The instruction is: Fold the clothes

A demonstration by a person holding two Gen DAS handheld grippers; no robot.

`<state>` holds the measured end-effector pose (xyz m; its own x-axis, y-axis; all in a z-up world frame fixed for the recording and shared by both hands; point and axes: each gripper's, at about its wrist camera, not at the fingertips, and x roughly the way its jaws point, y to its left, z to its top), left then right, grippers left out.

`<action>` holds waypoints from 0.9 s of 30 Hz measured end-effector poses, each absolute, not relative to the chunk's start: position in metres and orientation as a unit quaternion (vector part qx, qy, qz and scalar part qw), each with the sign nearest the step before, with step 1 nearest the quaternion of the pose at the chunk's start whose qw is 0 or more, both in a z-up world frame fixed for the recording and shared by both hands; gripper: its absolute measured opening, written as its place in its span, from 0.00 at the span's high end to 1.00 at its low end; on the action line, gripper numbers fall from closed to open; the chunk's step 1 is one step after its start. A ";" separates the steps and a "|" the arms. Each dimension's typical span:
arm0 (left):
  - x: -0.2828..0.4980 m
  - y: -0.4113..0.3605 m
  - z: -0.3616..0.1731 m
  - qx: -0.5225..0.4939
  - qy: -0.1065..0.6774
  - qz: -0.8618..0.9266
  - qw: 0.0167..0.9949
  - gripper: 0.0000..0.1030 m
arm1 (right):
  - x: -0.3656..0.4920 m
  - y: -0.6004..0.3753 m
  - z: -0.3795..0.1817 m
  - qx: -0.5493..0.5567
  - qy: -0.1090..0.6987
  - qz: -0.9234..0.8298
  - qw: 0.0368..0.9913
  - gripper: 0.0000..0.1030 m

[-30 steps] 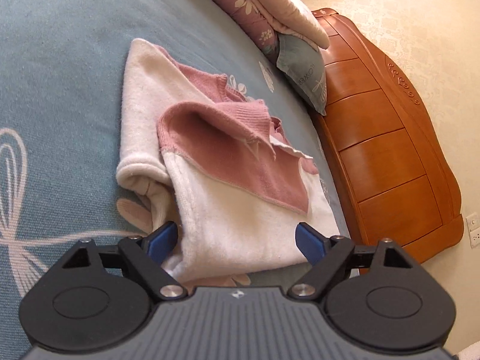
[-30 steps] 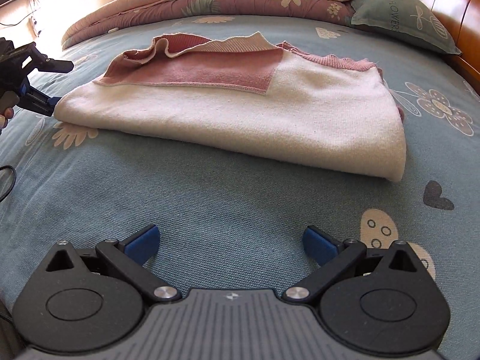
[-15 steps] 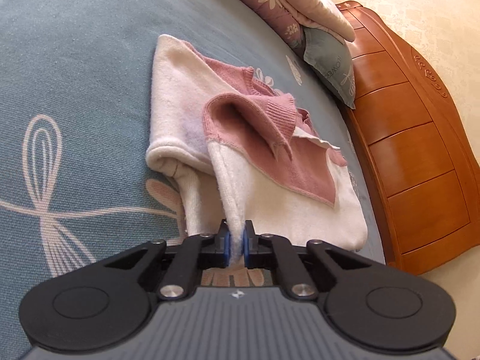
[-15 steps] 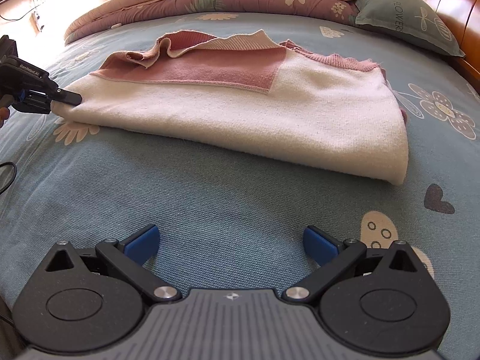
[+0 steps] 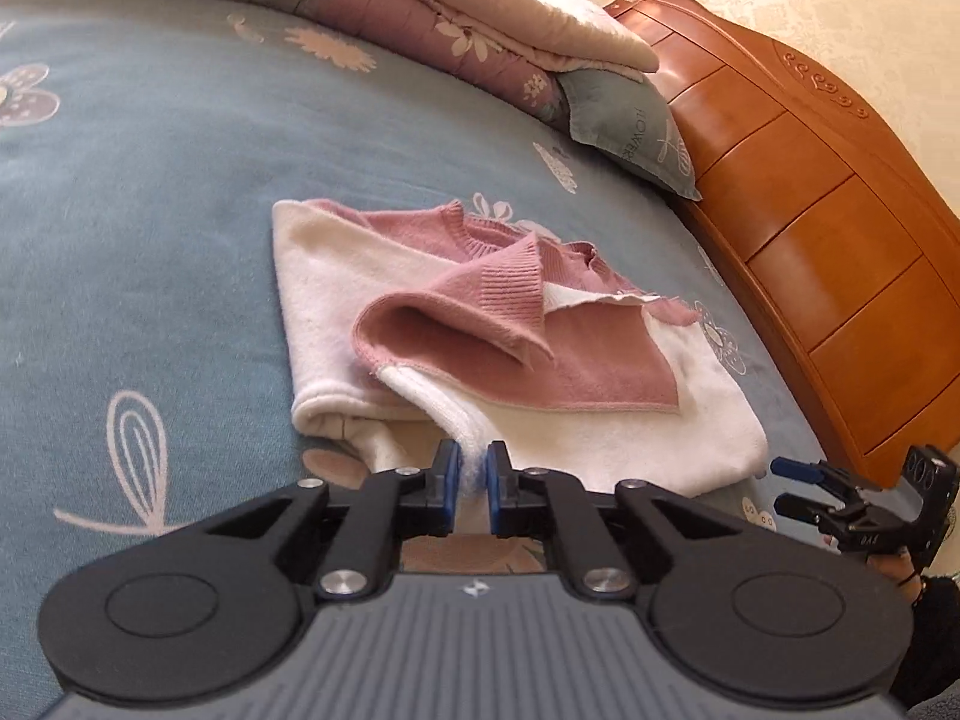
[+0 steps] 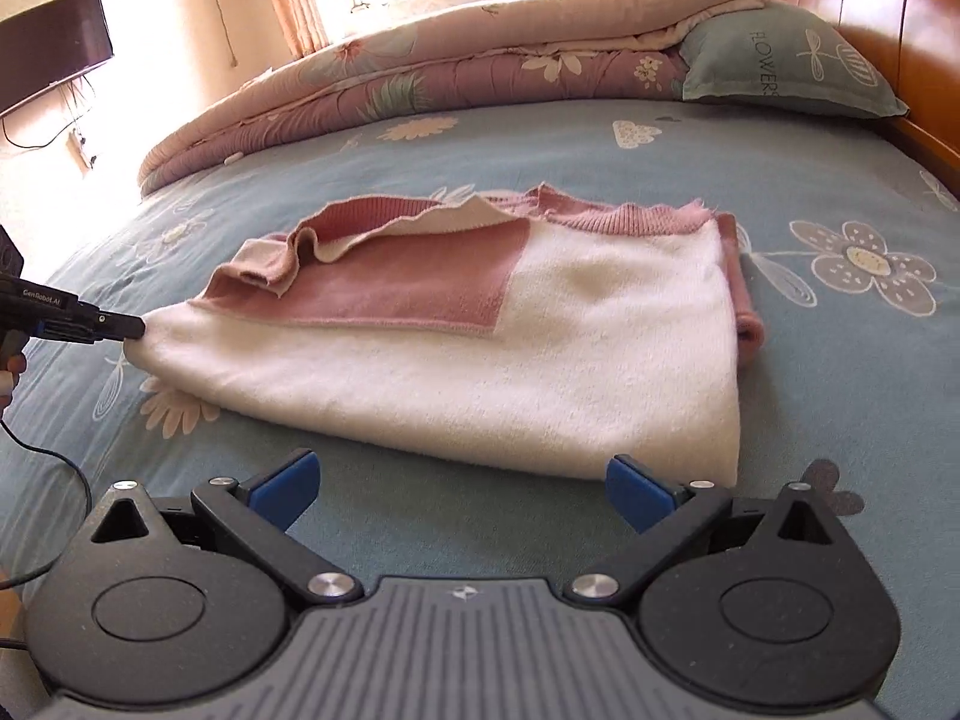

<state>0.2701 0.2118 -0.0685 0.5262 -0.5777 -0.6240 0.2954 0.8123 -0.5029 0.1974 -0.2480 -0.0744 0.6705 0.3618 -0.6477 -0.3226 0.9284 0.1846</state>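
Observation:
A pink and white sweater [image 5: 540,372] lies partly folded on the blue bed sheet [image 5: 150,210]; it also shows in the right wrist view [image 6: 510,348]. My left gripper [image 5: 471,474] is shut on the sweater's white near corner, and it shows at the left edge of the right wrist view [image 6: 129,327]. My right gripper [image 6: 462,486] is open and empty, just short of the sweater's near white edge. It shows open at the lower right of the left wrist view [image 5: 786,486].
A rolled floral quilt [image 6: 450,72] and a green pillow [image 6: 780,60] lie at the head of the bed. A wooden headboard [image 5: 840,252] runs along the right. A dark screen [image 6: 54,48] hangs on the far wall.
My left gripper closed on the sweater's white corner and pulled back, so more of the bed shows. My right gripper has moved closer to the sweater's near edge, still open.

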 end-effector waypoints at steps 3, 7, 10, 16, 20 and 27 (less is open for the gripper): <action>0.276 0.192 -0.054 -0.135 0.399 -0.264 0.868 0.92 | 0.226 -0.244 -0.072 0.005 0.349 0.179 0.920 0.00; 0.272 0.188 -0.033 -0.118 0.373 -0.268 0.880 0.91 | 0.253 -0.242 -0.092 0.016 0.378 0.161 0.911 0.00; 0.263 0.196 -0.020 -0.115 0.358 -0.265 0.888 0.85 | 0.252 -0.245 -0.116 0.015 0.411 0.146 0.900 0.00; 0.279 0.166 -0.043 -0.103 0.391 -0.297 0.865 0.75 | 0.245 -0.233 -0.126 -0.019 0.397 0.127 0.909 0.00; 0.316 0.130 -0.083 -0.089 0.438 -0.312 0.838 0.75 | 0.248 -0.225 -0.124 -0.028 0.405 0.108 0.907 0.00; 0.375 0.152 -0.084 -0.177 0.398 -0.240 0.868 0.74 | 0.243 -0.226 -0.126 -0.026 0.394 0.105 0.913 0.00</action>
